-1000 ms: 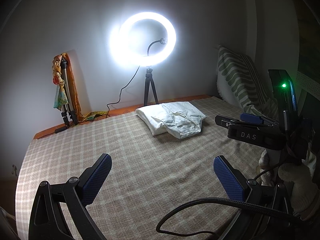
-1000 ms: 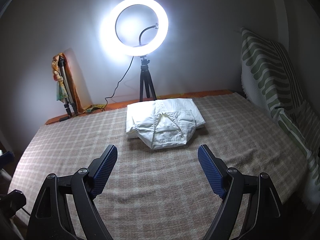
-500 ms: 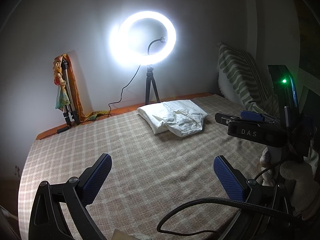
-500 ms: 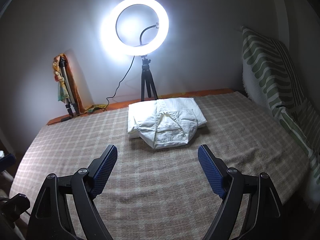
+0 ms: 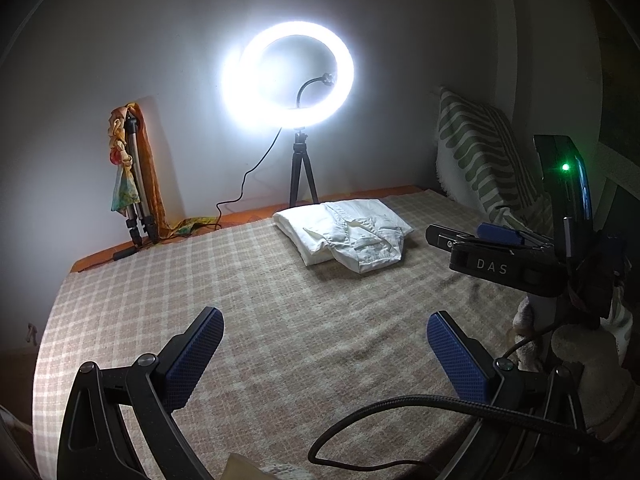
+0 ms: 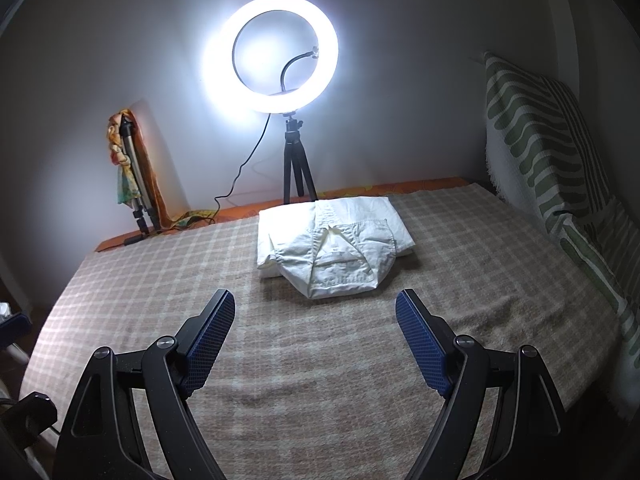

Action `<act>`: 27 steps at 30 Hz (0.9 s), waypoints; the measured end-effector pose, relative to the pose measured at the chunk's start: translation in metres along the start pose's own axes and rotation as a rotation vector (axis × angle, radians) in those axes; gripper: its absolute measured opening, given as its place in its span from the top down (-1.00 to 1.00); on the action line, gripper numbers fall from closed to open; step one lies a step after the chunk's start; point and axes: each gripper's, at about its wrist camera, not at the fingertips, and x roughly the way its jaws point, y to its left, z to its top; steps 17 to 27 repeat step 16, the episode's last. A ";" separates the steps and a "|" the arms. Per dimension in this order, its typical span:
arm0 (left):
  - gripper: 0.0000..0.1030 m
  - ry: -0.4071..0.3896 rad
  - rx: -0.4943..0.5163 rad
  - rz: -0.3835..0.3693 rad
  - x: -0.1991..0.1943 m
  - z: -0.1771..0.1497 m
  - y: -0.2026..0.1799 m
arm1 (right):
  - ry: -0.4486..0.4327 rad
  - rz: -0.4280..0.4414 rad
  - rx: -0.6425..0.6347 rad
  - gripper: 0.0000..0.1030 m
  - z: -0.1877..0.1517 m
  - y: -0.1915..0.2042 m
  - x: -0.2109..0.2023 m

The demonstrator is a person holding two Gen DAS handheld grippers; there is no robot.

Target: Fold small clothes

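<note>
A folded white garment [image 5: 348,236] lies at the far side of the checked beige bedspread [image 5: 248,304], on top of other folded white cloth. It also shows in the right wrist view [image 6: 336,248], straight ahead. My left gripper [image 5: 324,356] is open and empty, well short of the garment and above the spread. My right gripper [image 6: 316,340] is open and empty, a short way in front of the garment. The right gripper's body [image 5: 516,264] shows at the right in the left wrist view.
A lit ring light on a small black tripod [image 6: 296,172] stands behind the garment against the wall. A folded tripod wrapped in coloured cloth [image 5: 132,176] leans at the back left. A green-striped pillow [image 6: 552,152] leans at the right. A cable [image 5: 400,408] crosses below the left gripper.
Both grippers have drawn back and down slightly from the garment. Both stay open and empty. The garment has not moved.
</note>
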 end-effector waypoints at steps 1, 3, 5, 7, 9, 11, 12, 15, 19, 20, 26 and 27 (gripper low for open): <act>-0.99 0.001 -0.001 0.001 0.000 0.000 0.000 | 0.000 0.001 0.000 -0.61 0.000 0.000 0.000; -0.99 0.002 -0.003 0.001 -0.001 -0.001 0.000 | -0.002 0.001 0.002 -0.61 0.000 0.001 -0.001; -0.99 0.001 -0.002 0.007 -0.001 -0.001 0.000 | -0.005 0.001 0.003 -0.61 0.000 0.002 -0.002; -0.99 0.000 -0.003 0.012 -0.001 -0.001 0.000 | -0.006 0.001 0.003 -0.61 0.000 0.003 -0.002; -0.99 -0.003 -0.008 0.019 -0.002 -0.002 0.001 | -0.005 0.001 0.004 -0.61 0.000 0.003 -0.003; -0.99 -0.003 -0.012 0.016 -0.002 -0.001 0.002 | -0.006 0.000 0.004 -0.61 0.000 0.002 -0.003; -0.99 -0.005 -0.013 0.015 -0.002 -0.002 0.003 | -0.007 -0.002 0.003 -0.61 0.000 0.003 -0.003; -0.99 -0.010 -0.012 0.014 -0.003 -0.001 0.004 | -0.012 -0.004 0.004 -0.61 0.000 0.003 -0.004; -0.99 -0.009 -0.012 0.009 -0.004 -0.001 0.004 | -0.013 -0.006 0.005 -0.61 0.000 0.002 -0.004; -0.99 -0.009 -0.012 0.009 -0.004 -0.001 0.004 | -0.013 -0.006 0.005 -0.61 0.000 0.002 -0.004; -0.99 -0.009 -0.012 0.009 -0.004 -0.001 0.004 | -0.013 -0.006 0.005 -0.61 0.000 0.002 -0.004; -0.99 -0.009 -0.012 0.009 -0.004 -0.001 0.004 | -0.013 -0.006 0.005 -0.61 0.000 0.002 -0.004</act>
